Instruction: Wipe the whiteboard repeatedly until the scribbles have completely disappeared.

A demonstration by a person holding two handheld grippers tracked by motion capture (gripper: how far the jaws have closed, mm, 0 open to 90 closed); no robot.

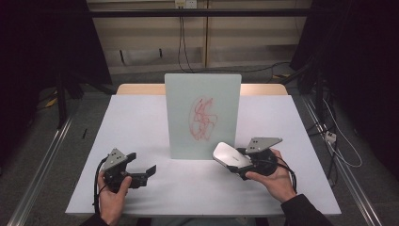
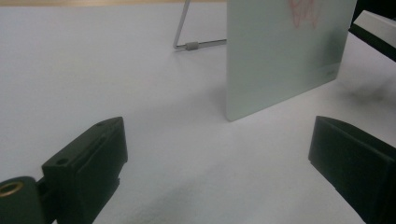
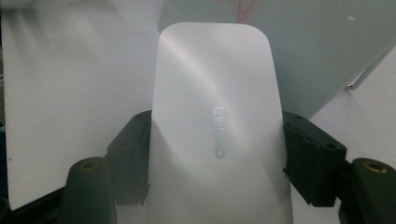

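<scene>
In the high view, the person's two hands lay nearest the camera at the desk's (image 1: 141,122) near edge. The left gripper (image 1: 146,172) rested low on the desk, fingers spread wide with nothing between them, pointing toward the board. The right gripper (image 1: 237,165) was raised slightly and angled toward the foot of the standing whiteboard (image 1: 203,94), its fingers closed on a white eraser (image 1: 227,155). Red scribbles (image 1: 203,118) remained across the middle of the board; in my judgement no wiping had been done and all of it was left.

In the left gripper view, the open fingers (image 2: 88,161) framed bare desk, with the whiteboard (image 2: 280,60) upright beyond on its wire stand (image 2: 187,35).

In the right gripper view, the eraser (image 3: 215,121) sat clamped flat between both fingers (image 3: 133,154), its front end just short of the whiteboard (image 3: 322,46). The eraser appeared apart from the board's face.
</scene>
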